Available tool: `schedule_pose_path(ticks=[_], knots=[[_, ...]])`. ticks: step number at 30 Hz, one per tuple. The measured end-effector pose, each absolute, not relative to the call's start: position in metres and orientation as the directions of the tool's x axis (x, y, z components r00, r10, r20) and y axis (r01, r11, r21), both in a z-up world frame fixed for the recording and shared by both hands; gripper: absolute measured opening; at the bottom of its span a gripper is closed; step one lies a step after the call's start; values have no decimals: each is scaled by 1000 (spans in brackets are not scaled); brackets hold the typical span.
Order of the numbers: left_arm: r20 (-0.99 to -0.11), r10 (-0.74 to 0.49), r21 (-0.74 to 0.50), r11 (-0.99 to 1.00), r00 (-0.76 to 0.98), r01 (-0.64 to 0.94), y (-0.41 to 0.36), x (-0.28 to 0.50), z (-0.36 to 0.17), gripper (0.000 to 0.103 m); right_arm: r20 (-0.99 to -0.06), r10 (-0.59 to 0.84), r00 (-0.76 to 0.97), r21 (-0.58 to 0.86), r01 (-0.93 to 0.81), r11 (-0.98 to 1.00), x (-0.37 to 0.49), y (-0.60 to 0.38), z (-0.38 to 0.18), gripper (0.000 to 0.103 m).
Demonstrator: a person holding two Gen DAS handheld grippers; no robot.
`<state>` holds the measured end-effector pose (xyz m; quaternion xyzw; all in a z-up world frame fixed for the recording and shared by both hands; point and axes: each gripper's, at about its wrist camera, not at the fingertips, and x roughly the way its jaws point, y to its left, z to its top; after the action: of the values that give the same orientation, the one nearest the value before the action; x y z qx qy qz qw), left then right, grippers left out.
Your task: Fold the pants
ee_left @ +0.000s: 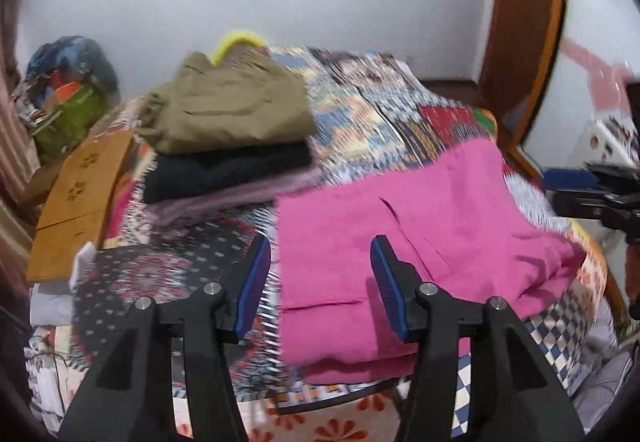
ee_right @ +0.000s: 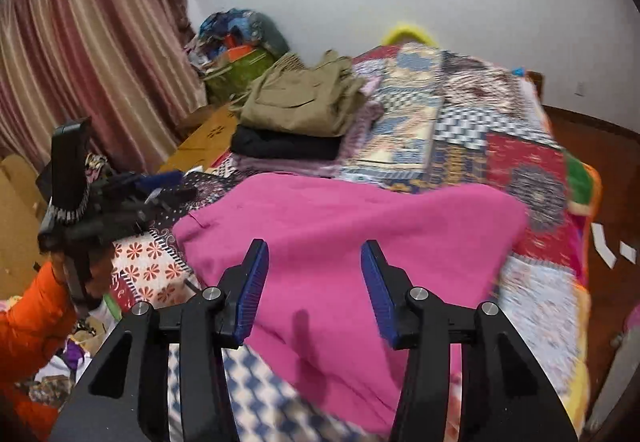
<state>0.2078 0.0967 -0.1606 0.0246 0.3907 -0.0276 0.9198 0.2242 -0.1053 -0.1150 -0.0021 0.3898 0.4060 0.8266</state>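
On patchwork quilt, folded pink pants

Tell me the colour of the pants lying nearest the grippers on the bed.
Pink: the pants are a solid bright pink, seen best in the right wrist view.

white wall, pink curtain, patchwork-covered bed.
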Motion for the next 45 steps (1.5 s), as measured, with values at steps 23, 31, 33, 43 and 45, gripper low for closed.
schedule_pose_path(ticks=[23, 31, 33, 43, 45], knots=[[-808, -11, 54, 994, 590, 93, 85, 191, -228, 63, -814, 527, 243, 329, -556, 764, 212, -177, -176, 45], [-732, 19, 74, 996, 681, 52, 97, 233, -162, 63, -680, 624, 386, 256, -672, 695, 259, -112, -99, 48], [-725, 36, 98, 994, 688, 52, 95, 253, -161, 63, -671, 635, 384, 243, -696, 676, 275, -84, -101, 48], [-846, 15, 68, 994, 532, 80, 111, 307, -241, 60, -876, 445, 184, 180, -732, 657, 307, -72, -204, 45], [-852, -9, 41, 996, 524, 84, 116, 305, -251, 65, -868, 468, 167, 230, -700, 676, 311, -97, -206, 45]])
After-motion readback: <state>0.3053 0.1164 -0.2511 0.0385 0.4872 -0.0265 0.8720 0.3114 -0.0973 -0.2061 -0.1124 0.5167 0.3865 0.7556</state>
